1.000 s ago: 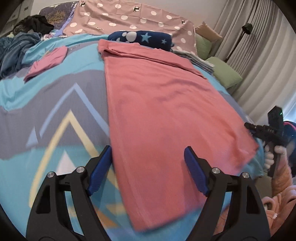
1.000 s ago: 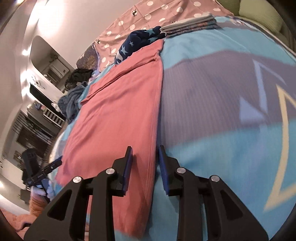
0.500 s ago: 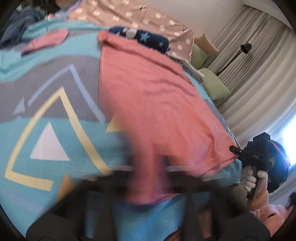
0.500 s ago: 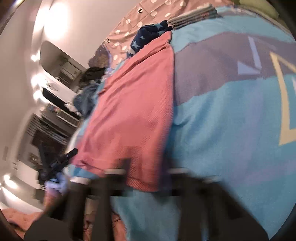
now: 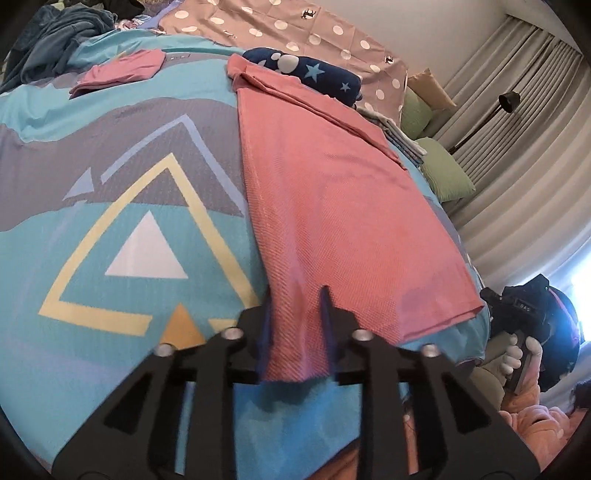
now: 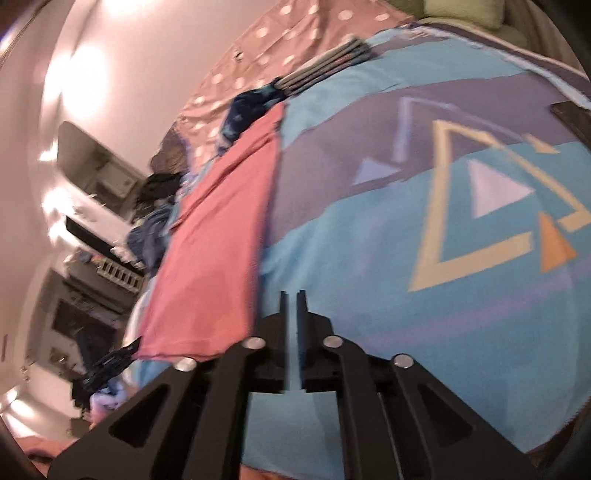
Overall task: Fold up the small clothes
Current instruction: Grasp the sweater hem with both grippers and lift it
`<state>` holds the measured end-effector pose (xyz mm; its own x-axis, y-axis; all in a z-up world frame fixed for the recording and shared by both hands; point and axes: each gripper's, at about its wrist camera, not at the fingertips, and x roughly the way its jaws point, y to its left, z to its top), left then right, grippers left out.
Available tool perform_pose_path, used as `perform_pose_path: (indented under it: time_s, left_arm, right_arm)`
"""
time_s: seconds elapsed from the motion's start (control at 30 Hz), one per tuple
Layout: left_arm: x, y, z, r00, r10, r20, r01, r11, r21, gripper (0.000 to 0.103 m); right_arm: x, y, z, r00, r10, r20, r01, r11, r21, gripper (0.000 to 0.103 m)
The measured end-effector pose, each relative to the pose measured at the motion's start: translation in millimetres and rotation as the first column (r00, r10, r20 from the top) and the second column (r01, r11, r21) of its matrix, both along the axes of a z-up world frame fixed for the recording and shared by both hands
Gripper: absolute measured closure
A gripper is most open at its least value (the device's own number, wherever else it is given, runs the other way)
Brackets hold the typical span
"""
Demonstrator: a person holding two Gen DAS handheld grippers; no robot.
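A long pink garment lies flat along a blue patterned bedspread. My left gripper is at its near left corner. The corner hangs in the gap between the two fingers, and the jaws are opening around it. In the right wrist view the garment lies to the left of my right gripper. That gripper sits over bare bedspread. Its jaws are a narrow slit apart and opening, with nothing between them. The left wrist view also shows the right gripper past the garment's near right corner, held in a white-gloved hand.
A small folded pink piece and a blue clothes heap lie at the far left. At the bed's head are a navy star blanket, a polka-dot cover, a folded stack and green pillows. A floor lamp and curtains stand at the right.
The left jaws stood wide over the garment's near edge and now stand narrow with the corner between them. The right gripper has slid right, off the garment onto bedspread, with its gap narrower.
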<state>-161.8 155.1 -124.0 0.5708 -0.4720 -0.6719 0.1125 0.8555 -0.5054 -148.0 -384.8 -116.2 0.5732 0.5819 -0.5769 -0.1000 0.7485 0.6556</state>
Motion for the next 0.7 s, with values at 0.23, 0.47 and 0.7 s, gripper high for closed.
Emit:
perform_pose_path:
  time_s: [0.23,0.47,0.7]
  left_arm:
    - [-5,-20,2,0.999,-0.044,0.028,0.042,0.995,0.091,0.036]
    - [13,-26,-1,0.996,-0.060,0.059,0.058,0.998,0.040,0.098]
    - [-14,-12,45,0.988,-0.026,0.153,0.036,0.997,-0.061,0.099]
  right_arm:
    - [11,33,-12,0.989,0.142,-0.047,-0.138,0.987,0.078,0.055]
    - [39,60,-14,0.975,0.209,-0.075,-0.194,0.965,0.174,0.099]
    - [1,24,47,0.987,0.121,0.105,-0.138,0.975,0.171,0.099]
